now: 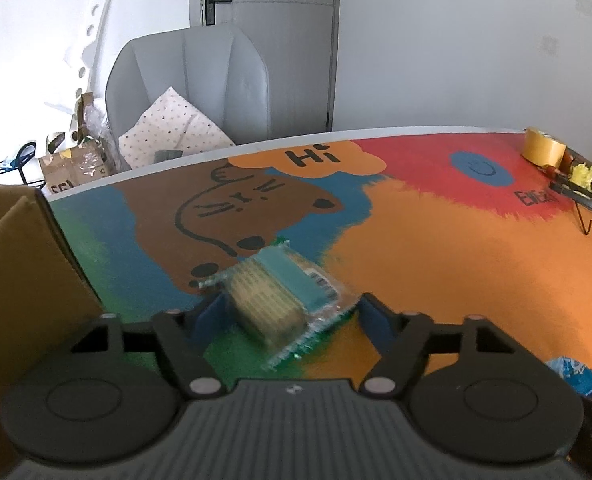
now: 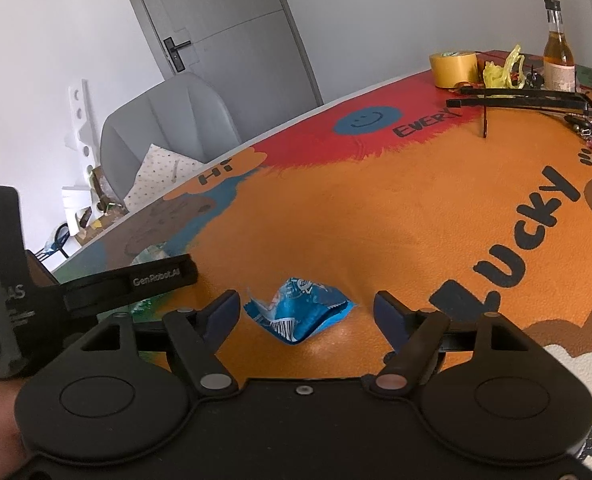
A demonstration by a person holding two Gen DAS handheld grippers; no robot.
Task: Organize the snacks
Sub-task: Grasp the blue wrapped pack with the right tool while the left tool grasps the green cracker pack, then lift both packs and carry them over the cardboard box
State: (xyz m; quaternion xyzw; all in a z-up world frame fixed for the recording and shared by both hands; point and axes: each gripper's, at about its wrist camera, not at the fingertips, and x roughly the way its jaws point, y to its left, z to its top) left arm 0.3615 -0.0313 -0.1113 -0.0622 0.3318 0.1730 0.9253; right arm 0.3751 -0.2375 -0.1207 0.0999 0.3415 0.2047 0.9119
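A pack of crackers (image 1: 280,300) in clear wrap with a teal label lies tilted and blurred on the colourful mat (image 1: 455,260). It sits between the blue pads of my left gripper (image 1: 290,308), whose jaws stand apart at the wrapper's crimped ends without a clear press. A crumpled blue snack packet (image 2: 299,312) rests on the orange part of the mat. My right gripper (image 2: 304,300) is open around it, with a gap on each side. The same packet (image 1: 573,374) shows at the lower right of the left wrist view. One left gripper finger (image 2: 156,276) reaches in from the left of the right wrist view.
A brown cardboard box (image 1: 16,280) stands close on the left. At the far right of the table are a tape roll (image 2: 453,68), a yellow wrapper (image 2: 503,68), a bottle (image 2: 557,52) and a black rack (image 2: 523,100). A grey chair (image 1: 188,80) stands behind the table.
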